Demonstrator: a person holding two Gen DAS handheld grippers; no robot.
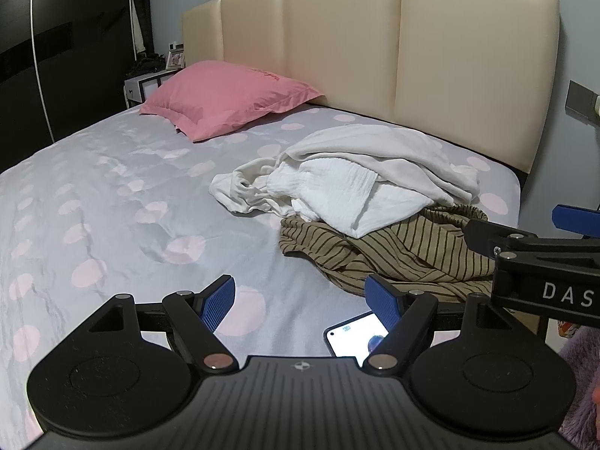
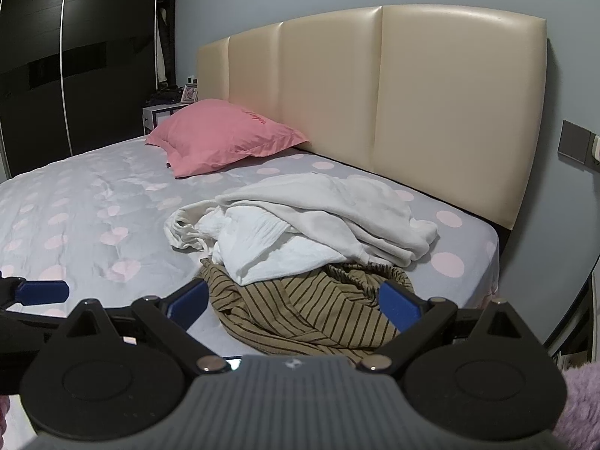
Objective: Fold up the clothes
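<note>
A heap of clothes lies on the bed near the headboard side. White garments (image 1: 356,172) (image 2: 311,221) are piled on top, and a brown striped garment (image 1: 405,255) (image 2: 300,311) spreads under them toward me. My left gripper (image 1: 302,305) hovers open above the sheet, left of and short of the striped cloth, holding nothing. My right gripper (image 2: 296,303) is open just above the near edge of the striped garment, empty too. Its black body with a blue pad (image 1: 562,217) shows at the right edge of the left wrist view.
The bed (image 1: 112,195) has a grey sheet with pink dots. A pink pillow (image 1: 228,101) lies at the back left, against a cream headboard (image 1: 375,56). A lit phone (image 1: 356,333) rests on the sheet near my left gripper. A dark wardrobe (image 2: 56,56) stands far left.
</note>
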